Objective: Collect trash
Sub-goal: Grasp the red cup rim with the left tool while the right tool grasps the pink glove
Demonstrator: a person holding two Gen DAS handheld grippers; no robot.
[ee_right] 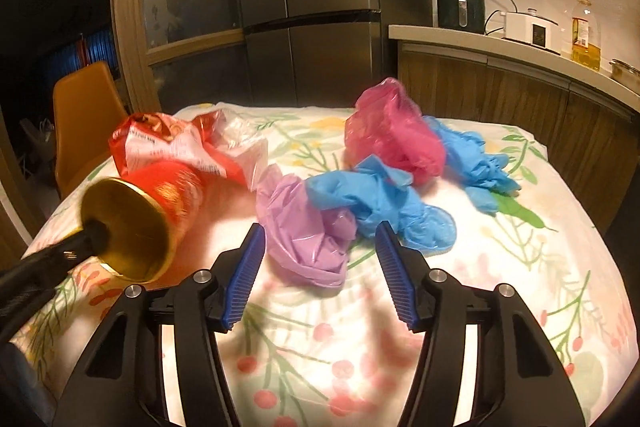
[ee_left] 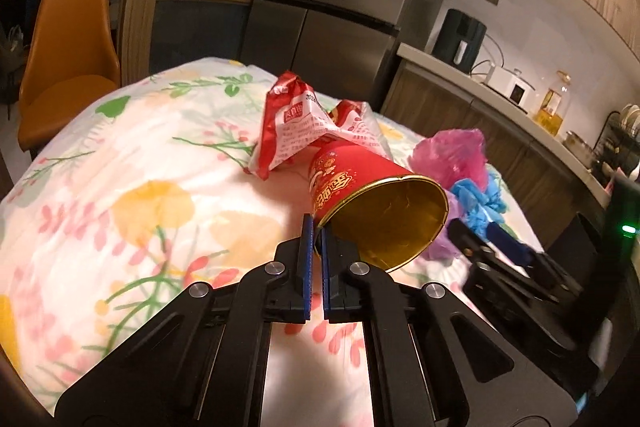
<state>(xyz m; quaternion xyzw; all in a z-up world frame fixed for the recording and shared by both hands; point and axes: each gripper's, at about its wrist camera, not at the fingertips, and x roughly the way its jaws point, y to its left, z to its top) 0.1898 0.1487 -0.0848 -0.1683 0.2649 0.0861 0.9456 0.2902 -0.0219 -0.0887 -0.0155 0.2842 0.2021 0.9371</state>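
Lying on its side on the floral-clothed table (ee_left: 132,211), the red paper cup with gold lining (ee_left: 360,179) has its rim clenched by the left gripper (ee_left: 315,239); the right gripper (ee_right: 318,251) is released, straddling the crumpled lilac plastic bag (ee_right: 308,227) just ahead.

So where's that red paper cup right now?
The red paper cup lies tipped on the flowery tablecloth, its rim pinched by the left gripper, just in front of the crumpled red wrapper.

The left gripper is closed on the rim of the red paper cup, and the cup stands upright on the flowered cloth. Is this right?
Not quite. The left gripper is closed on the rim of the red paper cup, but the cup lies tipped on its side, its gold inside facing the camera. The left wrist view shows it.
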